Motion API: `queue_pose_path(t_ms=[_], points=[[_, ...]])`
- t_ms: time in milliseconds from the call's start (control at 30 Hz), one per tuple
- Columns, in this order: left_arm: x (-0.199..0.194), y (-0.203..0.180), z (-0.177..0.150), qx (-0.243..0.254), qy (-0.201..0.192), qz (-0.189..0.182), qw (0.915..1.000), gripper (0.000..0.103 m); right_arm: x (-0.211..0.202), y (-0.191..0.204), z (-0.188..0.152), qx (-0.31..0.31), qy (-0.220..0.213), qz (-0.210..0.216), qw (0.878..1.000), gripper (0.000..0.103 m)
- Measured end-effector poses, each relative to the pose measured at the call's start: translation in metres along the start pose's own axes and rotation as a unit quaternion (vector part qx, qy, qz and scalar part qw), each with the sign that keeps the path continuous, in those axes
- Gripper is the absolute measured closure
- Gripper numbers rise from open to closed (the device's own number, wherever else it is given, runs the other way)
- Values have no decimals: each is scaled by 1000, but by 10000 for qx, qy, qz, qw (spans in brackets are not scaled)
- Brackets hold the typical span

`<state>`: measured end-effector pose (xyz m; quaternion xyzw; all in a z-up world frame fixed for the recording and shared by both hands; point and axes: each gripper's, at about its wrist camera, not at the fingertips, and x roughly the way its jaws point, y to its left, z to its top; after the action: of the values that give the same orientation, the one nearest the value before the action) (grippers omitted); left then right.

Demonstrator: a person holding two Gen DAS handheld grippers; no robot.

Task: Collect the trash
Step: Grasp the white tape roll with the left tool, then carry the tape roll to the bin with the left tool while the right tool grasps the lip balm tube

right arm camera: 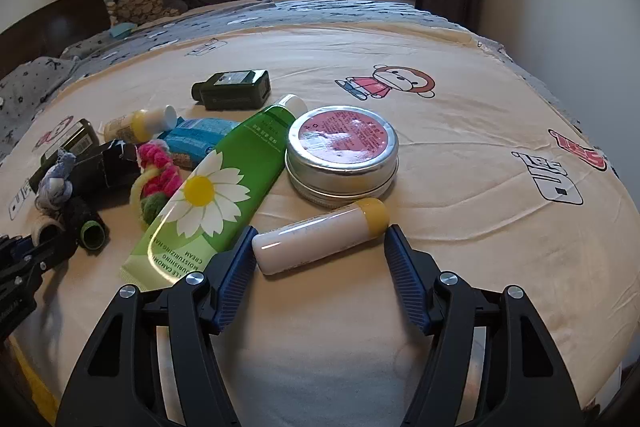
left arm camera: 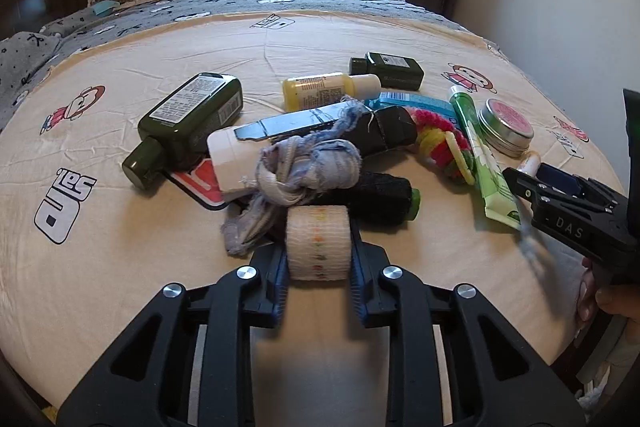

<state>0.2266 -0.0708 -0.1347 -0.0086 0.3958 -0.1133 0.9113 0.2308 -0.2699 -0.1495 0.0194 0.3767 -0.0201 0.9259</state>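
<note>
A: On the bed sheet (left arm camera: 120,267), seen from the left wrist, the left gripper (left arm camera: 319,269) has its pads pressed on both flat ends of a small white bandage roll (left arm camera: 318,243) at the near edge of the pile.

B: A sound hold?

A: Looks square. I'd lift it straight up, since a frayed blue rag (left arm camera: 288,179) lies just beside it and a black roll (left arm camera: 384,199) sits right behind. Snagging the rag would drag the heap.

B: Any writing?

A: "DAS" on the right gripper's (left arm camera: 520,183) body at the right edge. The dark green bottle (left arm camera: 192,123) has a label too small to read.

B: And the right wrist view?

A: Its right gripper (right arm camera: 320,255) is partly spread around a small cream tube with a yellow cap (right arm camera: 320,233), lying crosswise. The pads stand at either end; I can't confirm they press it yet. Closing evenly on both ends should stop it rolling toward the round tin (right arm camera: 342,159).

B: Labels?

A: The green daisy tube (right arm camera: 208,195) reads "NOURISHING MOISTURIZING HAND CREAM", upside down.
</note>
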Motion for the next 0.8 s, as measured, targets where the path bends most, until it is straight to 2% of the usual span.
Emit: queue_pose_path(t_ms=[67,100,133,267,433,500,600,667,700,733,800], points=[[-4,3,-3,-9,10,-48,10000,79,-6,-2,-5,50,-5,39,10000,39],[-8,4,-6,10,-1,-46,10000,79,-9,-2,-7,76,-16,56,10000,59],[-12,4,-9,42,-8,-46,10000,79,-13,-3,-10,104,-30,19,9999,68],[-27,3,-23,191,-26,-54,9998,80,-27,-2,-23,48,-45,-33,10000,76],[-48,0,-39,256,-44,-185,9995,80,-41,-2,-36,1,-70,-29,10000,95],[-53,-1,-45,297,-26,-216,9993,80,-42,-2,-37,18,-69,-24,10000,95],[-59,-4,-51,303,-16,-240,9993,80,-43,-4,-35,141,-46,1,9999,92],[-63,-6,-53,321,-47,-256,9991,80,-44,-3,-35,256,-67,34,9996,72],[-64,-7,-54,333,-60,-250,9991,80,-44,-3,-34,333,-105,45,9994,37],[-65,-7,-54,335,-64,-249,9991,80,-43,-3,-34,417,-145,54,9990,21],[-64,-8,-54,310,-53,-254,9992,80,-39,-1,-32,452,-153,29,9989,24]])
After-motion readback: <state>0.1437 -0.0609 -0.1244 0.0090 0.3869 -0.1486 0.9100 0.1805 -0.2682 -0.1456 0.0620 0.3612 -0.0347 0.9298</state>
